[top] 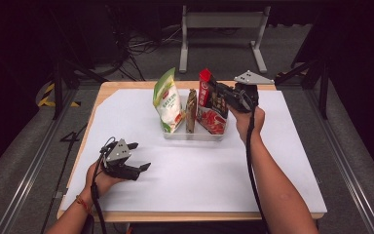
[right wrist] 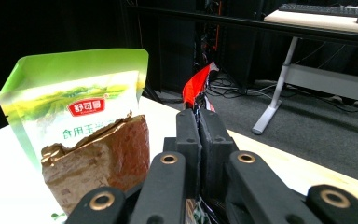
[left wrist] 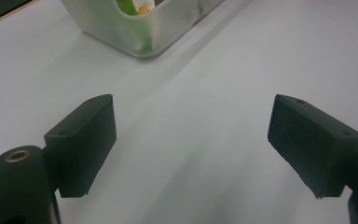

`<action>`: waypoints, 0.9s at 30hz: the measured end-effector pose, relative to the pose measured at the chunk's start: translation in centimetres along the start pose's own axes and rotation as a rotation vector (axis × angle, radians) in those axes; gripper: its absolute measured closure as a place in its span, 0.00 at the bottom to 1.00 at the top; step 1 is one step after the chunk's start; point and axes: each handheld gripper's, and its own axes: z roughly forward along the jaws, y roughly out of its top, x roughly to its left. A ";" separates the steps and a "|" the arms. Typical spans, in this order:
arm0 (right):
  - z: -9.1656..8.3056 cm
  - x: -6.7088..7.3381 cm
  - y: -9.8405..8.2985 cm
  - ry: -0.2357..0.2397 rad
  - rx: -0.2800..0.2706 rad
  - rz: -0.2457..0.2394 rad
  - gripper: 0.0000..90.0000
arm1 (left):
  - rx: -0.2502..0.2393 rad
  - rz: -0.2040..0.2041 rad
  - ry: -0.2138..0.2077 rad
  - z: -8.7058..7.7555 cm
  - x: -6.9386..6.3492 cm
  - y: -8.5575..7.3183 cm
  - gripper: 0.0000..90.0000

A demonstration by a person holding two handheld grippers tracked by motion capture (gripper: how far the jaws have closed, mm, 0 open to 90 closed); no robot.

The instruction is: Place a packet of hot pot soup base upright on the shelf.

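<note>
Overhead shot first: right gripper (top: 219,97) is clamped on the red packet (top: 211,105), which stands at the right end of the clear plastic bin (top: 193,134) in the middle of the white table (top: 282,161). A brown packet (top: 191,111) and a green bag (top: 167,100) stand in the same bin to its left. Left gripper (top: 137,156) rests on the table near the front left, well apart from the bin.

Left gripper view: jaws spread wide over bare table, nothing between them, bin corner (left wrist: 140,32) up ahead.

Right gripper view: jaws pinched tight on the red packet's edge (right wrist: 196,86), brown packet (right wrist: 103,156) and green bag (right wrist: 79,98) just beside.
</note>
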 end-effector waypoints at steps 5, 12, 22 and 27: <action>-0.3 -0.1 -0.3 0.003 0.002 -0.005 0.96 | 0.003 0.001 -0.001 0.0 0.0 0.0 0.18; -0.7 -0.6 -0.7 -0.001 0.011 -0.002 0.95 | 0.002 0.000 0.001 0.0 0.0 0.0 0.18; -1.0 -0.8 -1.0 0.006 0.022 -0.016 0.91 | 0.004 0.000 0.003 0.0 0.0 0.0 0.18; -1.3 -0.9 -1.0 -0.001 0.031 -0.027 0.88 | 0.003 0.001 0.005 0.0 0.0 0.0 0.18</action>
